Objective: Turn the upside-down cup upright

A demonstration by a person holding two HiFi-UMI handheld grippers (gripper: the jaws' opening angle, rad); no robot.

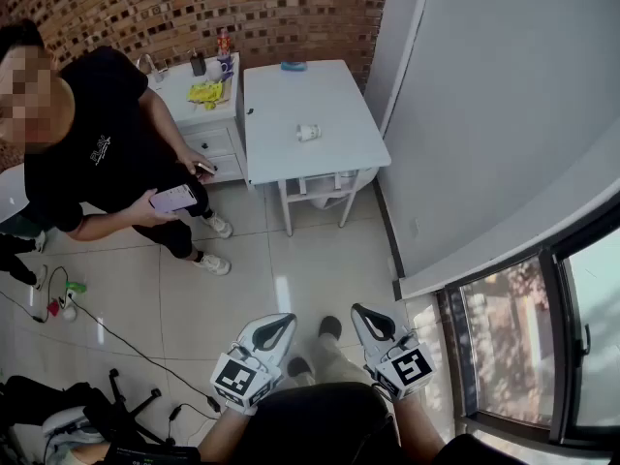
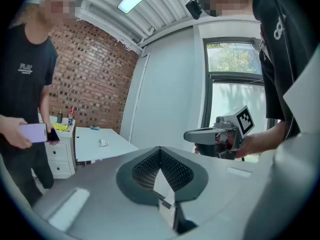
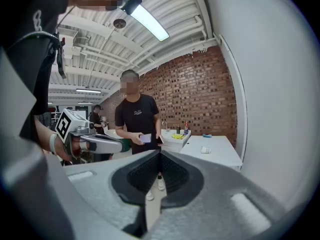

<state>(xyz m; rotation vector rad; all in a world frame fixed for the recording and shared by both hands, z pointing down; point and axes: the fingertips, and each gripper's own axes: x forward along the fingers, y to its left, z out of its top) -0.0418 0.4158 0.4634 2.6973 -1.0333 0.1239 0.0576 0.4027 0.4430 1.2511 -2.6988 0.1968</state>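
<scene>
The cup point(image 1: 308, 132) sat near the middle of the white table point(image 1: 334, 158), far across the floor point(image 1: 242, 289) from both grippers. It was small and white. It was too far off to tell if it stood on its rim or lay on its side. The left gripper point(image 1: 275, 324) and the right gripper point(image 1: 370, 316) were held low and close to the body, well apart from the table. The left gripper's fingers were pressed together at the tips with nothing between them, and the right gripper's fingers were the same. So no step on the cup had begun, and the first job was likely to walk over to the table. The cup looked light and thin, maybe paper or plastic, so it would likely slide on the smooth top and could squash in a hard squeeze. A good place to hold it seemed to be the side wall, about the middle, with 1 gripper and a soft grip. A person point(image 1: 92, 153) in a black shirt stood beside the table and held a phone point(image 1: 174, 198), next to some white drawers point(image 1: 215, 141) by the brick wall point(image 1: 291, 8).
</scene>
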